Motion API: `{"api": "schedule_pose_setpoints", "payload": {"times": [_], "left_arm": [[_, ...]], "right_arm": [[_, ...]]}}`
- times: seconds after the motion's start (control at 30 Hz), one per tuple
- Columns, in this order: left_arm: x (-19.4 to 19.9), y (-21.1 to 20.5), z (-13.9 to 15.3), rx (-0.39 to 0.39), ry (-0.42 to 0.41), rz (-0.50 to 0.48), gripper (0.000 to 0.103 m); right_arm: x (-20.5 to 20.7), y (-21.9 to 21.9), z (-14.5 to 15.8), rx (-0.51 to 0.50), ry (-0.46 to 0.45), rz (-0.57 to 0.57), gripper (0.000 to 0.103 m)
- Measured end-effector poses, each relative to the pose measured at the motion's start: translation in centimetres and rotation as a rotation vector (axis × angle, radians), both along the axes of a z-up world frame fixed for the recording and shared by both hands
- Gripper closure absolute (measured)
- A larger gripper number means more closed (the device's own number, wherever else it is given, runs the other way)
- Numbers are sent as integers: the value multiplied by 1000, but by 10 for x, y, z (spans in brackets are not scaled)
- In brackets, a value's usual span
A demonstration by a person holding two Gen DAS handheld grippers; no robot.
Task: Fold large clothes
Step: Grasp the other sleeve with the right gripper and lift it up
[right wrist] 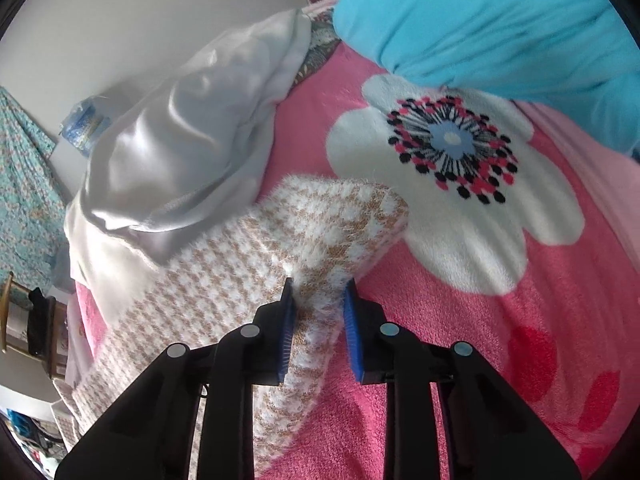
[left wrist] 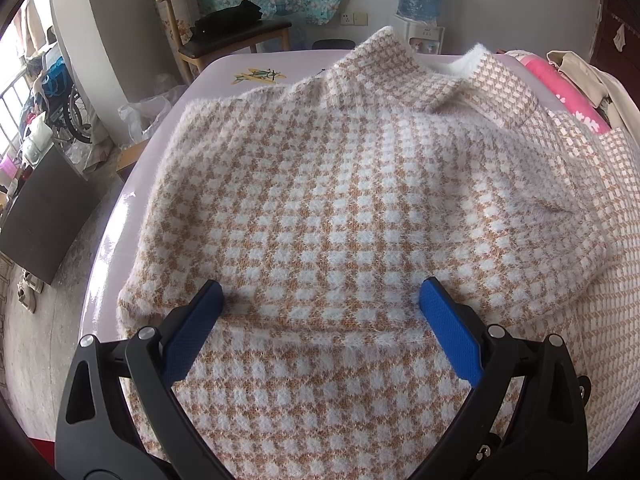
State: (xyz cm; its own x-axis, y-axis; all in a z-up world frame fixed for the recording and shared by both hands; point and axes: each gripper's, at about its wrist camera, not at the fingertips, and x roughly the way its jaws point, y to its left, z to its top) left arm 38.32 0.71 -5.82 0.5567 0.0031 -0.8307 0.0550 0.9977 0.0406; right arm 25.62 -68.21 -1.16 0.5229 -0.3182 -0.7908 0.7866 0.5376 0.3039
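Sweater (left wrist: 340, 200), fuzzy tan-and-white check, spread across pale table (left wrist: 224, 68), body flat from near edge toward far edge, collar raised at far side. One sleeve (right wrist: 304, 240) trailing off the table's right edge onto pink flowered blanket (right wrist: 500, 320).

Left gripper (left wrist: 320, 304): jaws wide apart, resting over the body near the table's near edge, nothing pinched.

Right gripper (right wrist: 318, 292): pads bracketing the sleeve just short of the cuff, narrow gap visible; clamped or only closing, cannot tell.

Progress estimate: early. Garment laid out, a possible crease near the hem, no clear fold. Remaining: sleeve folded in, body folded.
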Motion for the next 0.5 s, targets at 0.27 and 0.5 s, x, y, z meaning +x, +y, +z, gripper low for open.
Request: {"api": "schedule_pose_setpoints", "payload": {"times": [0.27, 0.5], "left_arm": [[-2, -1, 0, 1, -1, 0, 8], [-2, 0, 1, 2, -7, 2, 8]], "right_arm": [[-4, 53, 70, -155, -89, 116, 82], [-2, 138, 140, -334, -177, 296, 82]]}}
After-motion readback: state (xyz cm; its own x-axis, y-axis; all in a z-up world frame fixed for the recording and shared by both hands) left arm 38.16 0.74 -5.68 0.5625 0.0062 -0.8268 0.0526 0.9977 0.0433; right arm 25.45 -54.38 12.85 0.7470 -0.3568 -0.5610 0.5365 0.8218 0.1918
